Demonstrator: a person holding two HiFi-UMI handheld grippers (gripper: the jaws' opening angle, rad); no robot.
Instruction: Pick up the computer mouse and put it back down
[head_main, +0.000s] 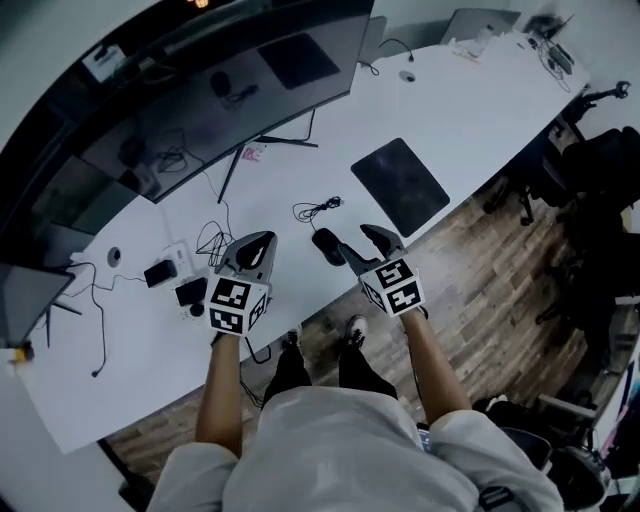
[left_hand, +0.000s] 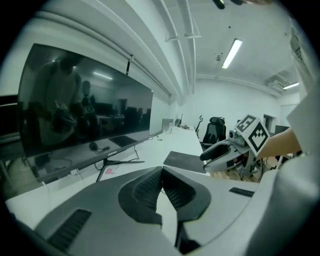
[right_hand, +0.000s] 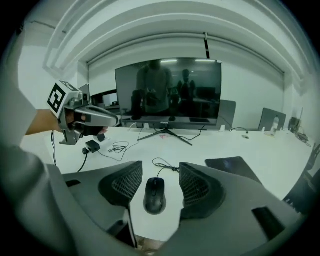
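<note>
1. The right gripper (head_main: 358, 241) hangs low over the white desk (head_main: 300, 185), its jaws spread wide. The black computer mouse (right_hand: 154, 196) lies on the desk between them, untouched.
2. The left gripper (left_hand: 162, 172) hovers alongside, jaws pressed together on nothing.
3. A dark mouse pad (head_main: 400, 186) lies apart, beyond the mouse.

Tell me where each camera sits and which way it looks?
Head view: on the person's head, facing steeply down at the white desk, left tool, right tool, arms and legs.
Left gripper view: on the left tool, facing along its closed jaws over the desk; monitor and right tool show.
Right gripper view: on the right tool, facing the mouse between its open jaws; the left tool shows.
Shared: both gripper views see the monitor.
</note>
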